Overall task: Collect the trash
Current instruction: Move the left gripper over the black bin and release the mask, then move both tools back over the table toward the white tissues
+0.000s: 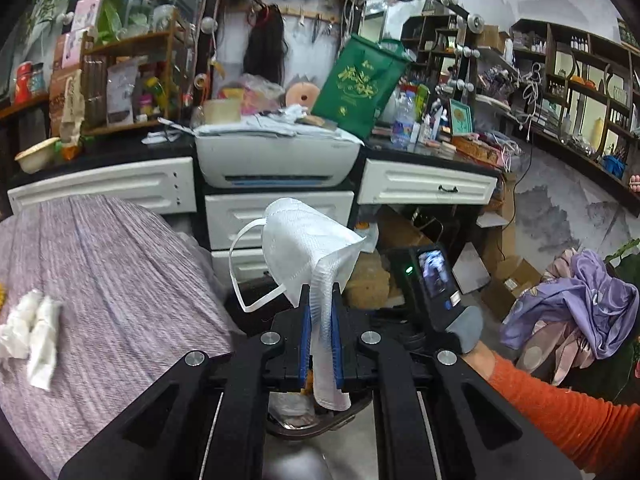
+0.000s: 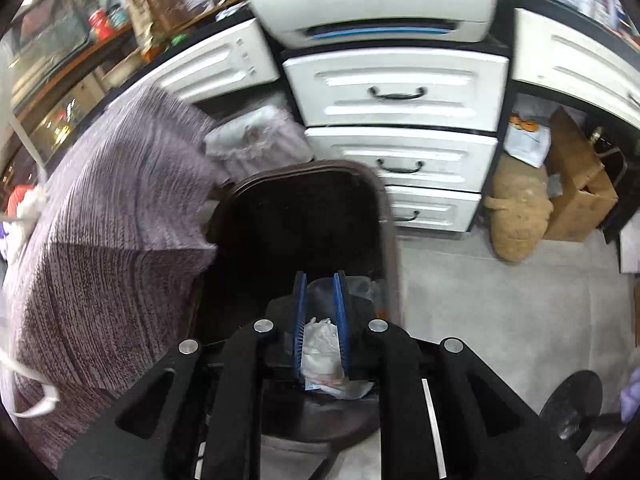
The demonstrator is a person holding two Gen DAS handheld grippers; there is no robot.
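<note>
My left gripper (image 1: 321, 292) is shut on a white face mask (image 1: 306, 248), held up in the air with its ear loop hanging left. Crumpled white tissues (image 1: 32, 328) lie on the purple bedspread (image 1: 120, 280) at the left. My right gripper (image 2: 320, 280) hangs over a dark brown trash bin (image 2: 300, 208) beside the bed; its blue pads (image 2: 301, 312) stand slightly apart, with white crumpled trash (image 2: 320, 348) showing between them, down in the bin. The right gripper's body also shows in the left wrist view (image 1: 434, 280), held by a gloved hand.
White drawers (image 2: 400, 92) and a white printer (image 1: 276, 160) stand behind the bin. A tan sack (image 2: 520, 208) and cardboard boxes (image 2: 576, 184) sit on the grey floor at right. A pile of purple clothes (image 1: 580, 304) lies to the right.
</note>
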